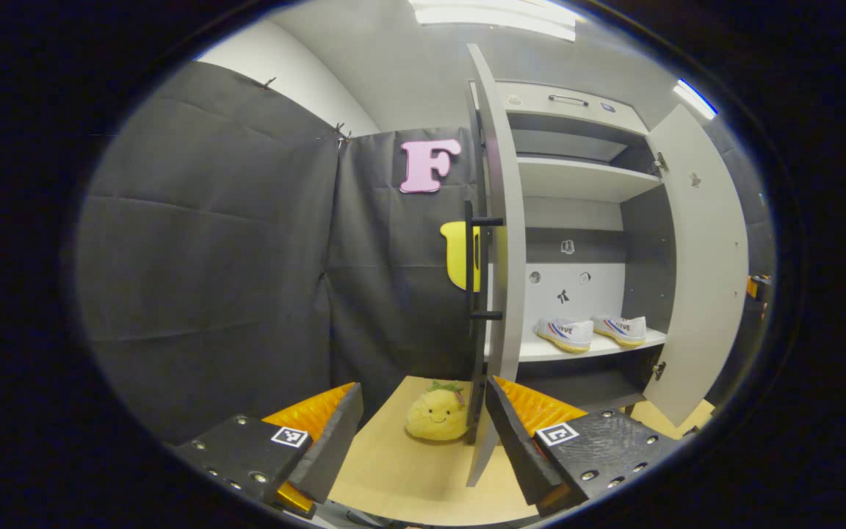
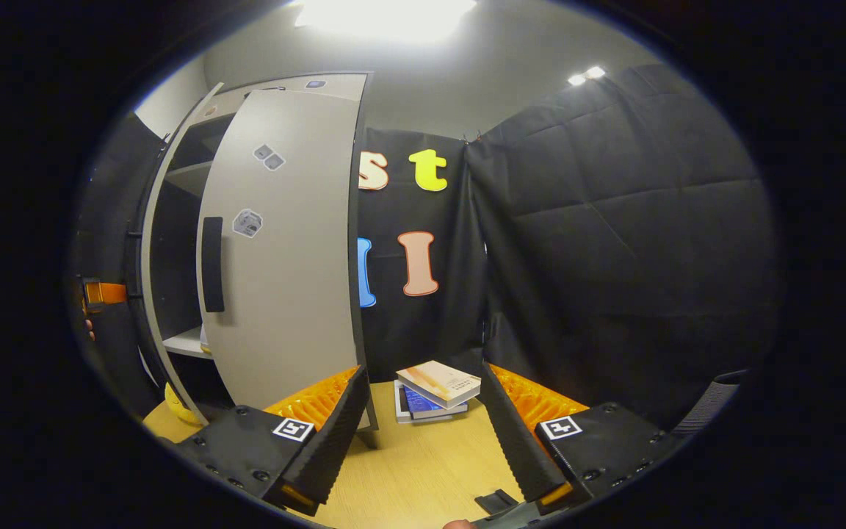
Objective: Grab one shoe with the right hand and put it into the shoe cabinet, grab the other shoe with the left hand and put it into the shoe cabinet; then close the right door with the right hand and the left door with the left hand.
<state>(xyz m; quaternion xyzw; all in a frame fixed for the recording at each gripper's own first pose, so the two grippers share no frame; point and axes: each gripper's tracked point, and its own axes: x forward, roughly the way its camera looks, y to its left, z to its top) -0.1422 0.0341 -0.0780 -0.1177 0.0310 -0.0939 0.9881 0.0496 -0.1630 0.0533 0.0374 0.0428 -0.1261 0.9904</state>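
Both shoes [image 1: 590, 331] sit shelved; door-closing is due. Right gripper [image 2: 419, 433], jaws spread, must push the right door [image 2: 283, 250] just left of them.

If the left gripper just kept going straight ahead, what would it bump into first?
Probably the grey cabinet's open left door, whose thin edge stands just ahead between the open left gripper fingers. The yellow smiling plush toy sits beside it, though depth is hard to judge.
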